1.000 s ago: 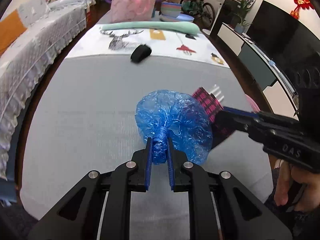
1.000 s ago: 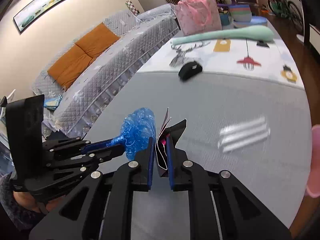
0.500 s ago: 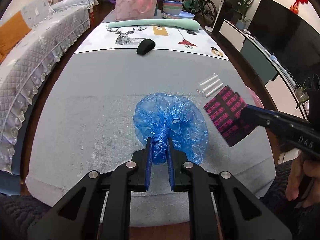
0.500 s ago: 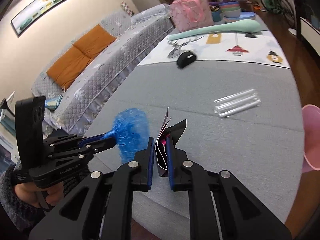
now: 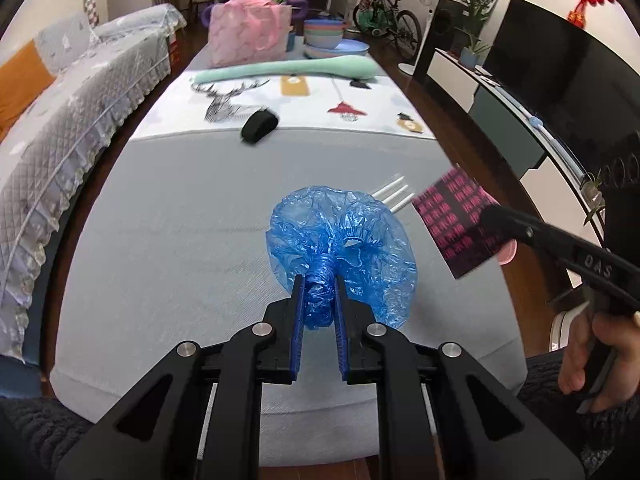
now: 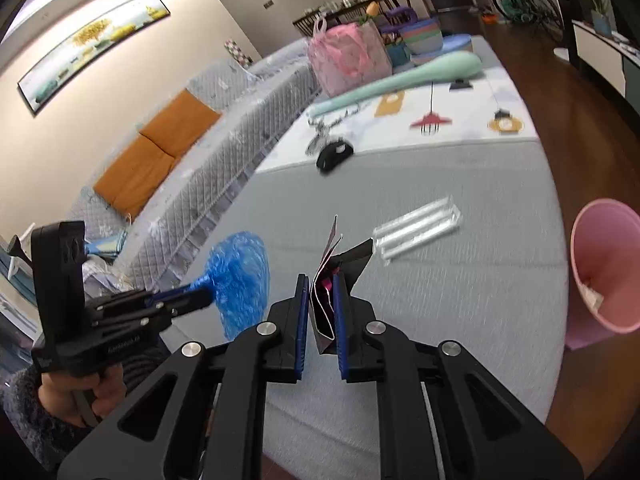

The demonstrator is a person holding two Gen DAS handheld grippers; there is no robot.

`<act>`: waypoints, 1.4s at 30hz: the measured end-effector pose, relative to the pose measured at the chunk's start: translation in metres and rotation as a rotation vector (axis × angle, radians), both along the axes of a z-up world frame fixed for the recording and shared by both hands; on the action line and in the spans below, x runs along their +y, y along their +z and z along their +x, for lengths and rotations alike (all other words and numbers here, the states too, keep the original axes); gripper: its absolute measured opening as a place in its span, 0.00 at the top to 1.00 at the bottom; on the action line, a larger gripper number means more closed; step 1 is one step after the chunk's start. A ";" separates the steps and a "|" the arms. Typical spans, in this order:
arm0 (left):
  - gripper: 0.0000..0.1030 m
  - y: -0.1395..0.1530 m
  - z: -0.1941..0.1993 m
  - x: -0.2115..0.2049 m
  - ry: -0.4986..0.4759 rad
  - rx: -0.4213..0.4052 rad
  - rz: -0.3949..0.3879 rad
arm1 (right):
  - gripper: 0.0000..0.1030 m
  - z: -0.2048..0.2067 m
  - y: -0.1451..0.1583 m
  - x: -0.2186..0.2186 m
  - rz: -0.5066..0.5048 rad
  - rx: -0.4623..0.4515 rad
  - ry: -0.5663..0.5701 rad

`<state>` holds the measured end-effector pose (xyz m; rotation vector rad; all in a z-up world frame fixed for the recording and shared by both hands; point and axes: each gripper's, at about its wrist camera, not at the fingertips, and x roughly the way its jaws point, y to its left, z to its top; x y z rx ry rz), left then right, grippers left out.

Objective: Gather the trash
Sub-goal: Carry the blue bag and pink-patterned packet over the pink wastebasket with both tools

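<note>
My left gripper (image 5: 319, 284) is shut on the gathered neck of a crumpled blue plastic cover (image 5: 340, 248), held above the grey mat (image 5: 180, 216). The same blue cover (image 6: 240, 276) shows at the left of the right wrist view. My right gripper (image 6: 322, 284) is shut on a black wrapper with pink print (image 6: 326, 280); that wrapper (image 5: 456, 220) hangs in the air at the right of the left wrist view. A clear plastic packet (image 6: 416, 232) lies flat on the mat ahead. A pink bin (image 6: 604, 272) stands on the floor off the mat's right edge.
A black mouse-like object (image 5: 259, 125) lies where the grey mat meets the white patterned mat. Further back sit a long mint cushion (image 5: 288, 69), a pink bag (image 5: 248, 36) and stacked bowls (image 5: 326, 38). A grey sofa (image 6: 200, 152) runs along the left; a TV cabinet (image 5: 520, 120) along the right.
Both grippers have lifted and pulled back toward the near edge with their loads still held. The wrapper has drifted right, away from the blue cover, and the pink bin has come into the right wrist view.
</note>
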<state>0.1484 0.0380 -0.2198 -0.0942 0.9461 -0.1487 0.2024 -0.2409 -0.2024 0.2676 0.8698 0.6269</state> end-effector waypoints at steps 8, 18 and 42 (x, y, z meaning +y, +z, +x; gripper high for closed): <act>0.87 0.028 0.024 -0.041 -0.060 -0.058 0.048 | 0.87 0.018 0.019 -0.034 0.052 -0.065 -0.034; 0.87 0.041 0.060 -0.098 -0.126 -0.086 0.049 | 0.87 0.029 0.025 -0.084 0.144 -0.088 -0.128; 0.87 0.033 0.099 -0.158 -0.186 -0.071 0.038 | 0.87 0.052 0.013 -0.164 0.149 -0.083 -0.304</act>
